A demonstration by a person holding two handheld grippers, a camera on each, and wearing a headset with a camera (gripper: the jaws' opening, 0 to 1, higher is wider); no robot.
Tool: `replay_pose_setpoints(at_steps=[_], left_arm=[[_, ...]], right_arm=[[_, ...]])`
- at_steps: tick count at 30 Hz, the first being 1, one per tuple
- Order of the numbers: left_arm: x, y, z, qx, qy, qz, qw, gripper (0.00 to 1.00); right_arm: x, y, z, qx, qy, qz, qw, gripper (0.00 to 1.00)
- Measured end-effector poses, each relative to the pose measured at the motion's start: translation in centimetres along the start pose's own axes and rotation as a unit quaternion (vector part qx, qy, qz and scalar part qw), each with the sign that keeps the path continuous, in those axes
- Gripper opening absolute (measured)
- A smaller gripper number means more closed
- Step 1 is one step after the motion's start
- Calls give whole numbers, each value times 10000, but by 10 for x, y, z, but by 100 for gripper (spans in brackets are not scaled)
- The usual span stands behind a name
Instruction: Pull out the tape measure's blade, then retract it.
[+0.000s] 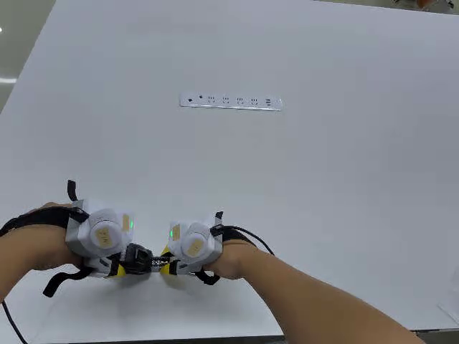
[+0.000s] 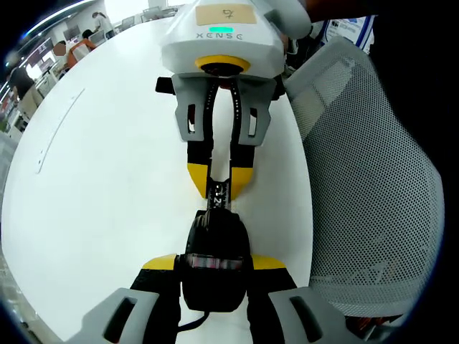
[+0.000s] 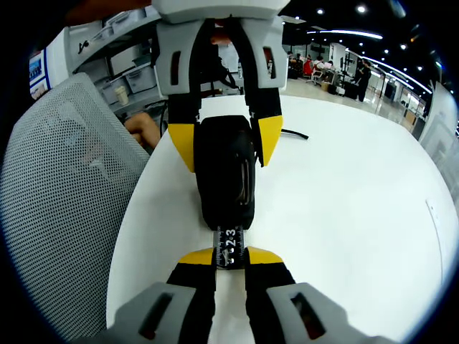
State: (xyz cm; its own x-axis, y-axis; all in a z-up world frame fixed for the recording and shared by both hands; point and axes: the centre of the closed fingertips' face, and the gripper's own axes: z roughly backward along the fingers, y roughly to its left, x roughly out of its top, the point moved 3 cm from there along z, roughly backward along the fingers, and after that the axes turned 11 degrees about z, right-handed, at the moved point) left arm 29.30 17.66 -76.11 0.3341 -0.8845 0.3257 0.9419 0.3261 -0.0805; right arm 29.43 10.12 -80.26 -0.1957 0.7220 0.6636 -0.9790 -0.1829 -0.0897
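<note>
Black, rounded tape case [image 2: 214,236] at smooth white table's [image 1: 301,179] near edge | left gripper [image 2: 215,265] fingers clamped on case | right gripper [image 3: 231,256] fingers pinch short numbered blade [image 3: 231,236] | hook hidden

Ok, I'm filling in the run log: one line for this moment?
left tongs: shut on case | right tongs: shut on blade | blade: short stretch out

Right hand-held gripper [image 3: 231,256] at bottom, yellow tips pinched on blade [image 3: 231,248], digits 23 showing btwn them. Blade runs a short way up into black tape case [image 3: 224,172], over white worktop [image 3: 344,186]. Left hand-held gripper [image 3: 224,143] enters from top, tips clamped either side of tape case. Mesh chair [image 3: 64,186] at left.
</note>
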Motion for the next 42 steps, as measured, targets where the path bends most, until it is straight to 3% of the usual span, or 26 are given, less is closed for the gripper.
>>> replay_pose_setpoints(at_steps=[26,42], left_arm=[[-1,0,0,5,-20,69,10000,32],[-1,0,-1,-4,-22,87,10000,32]], right_arm=[[-10,1,8,-24,29,-64,10000,14],[-26,3,22,-45,54,-186,9998,13]])
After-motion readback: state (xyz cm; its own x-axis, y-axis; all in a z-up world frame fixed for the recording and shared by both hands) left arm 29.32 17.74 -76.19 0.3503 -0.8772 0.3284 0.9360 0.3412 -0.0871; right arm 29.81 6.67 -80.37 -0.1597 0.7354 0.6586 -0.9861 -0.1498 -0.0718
